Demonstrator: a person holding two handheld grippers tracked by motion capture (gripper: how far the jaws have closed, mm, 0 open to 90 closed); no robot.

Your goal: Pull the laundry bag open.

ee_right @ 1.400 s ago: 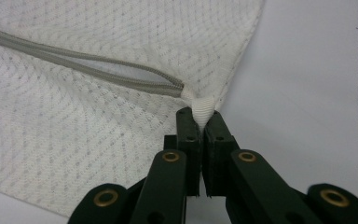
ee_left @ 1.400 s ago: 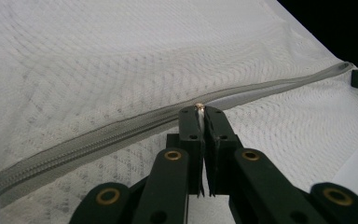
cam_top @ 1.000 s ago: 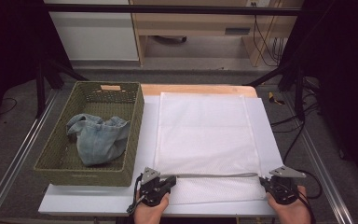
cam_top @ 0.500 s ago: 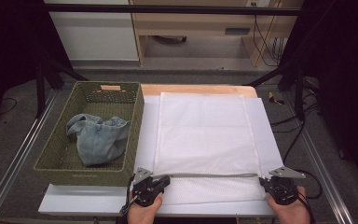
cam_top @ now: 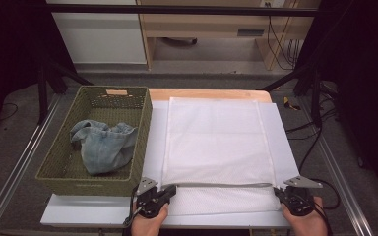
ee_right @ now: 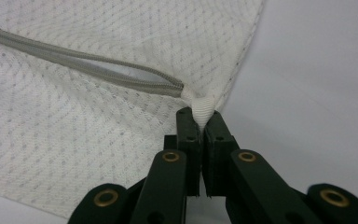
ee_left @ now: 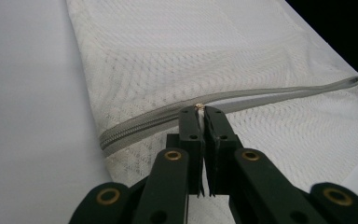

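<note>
1. My left gripper (ee_left: pixel 199 112) has its jaws pressed together on the small zipper pull (ee_left: pixel 198 107) of the white mesh laundry bag (cam_top: pixel 216 142), near the zipper's left end
2. My right gripper (ee_right: pixel 200 119) is clamped on the white fabric tab (ee_right: pixel 202 111) at the zipper's right end
3. The bag lies flat on the white table (cam_top: pixel 103 214), its grey zipper (cam_top: pixel 216 185) along the near edge between my grippers
4. The zipper gapes at the right end; judged largely unzipped
5. The denim garment (cam_top: pixel 101 145) sits in the woven basket (cam_top: pixel 86 183) at left; loading it, if intended, is not yet done
</note>
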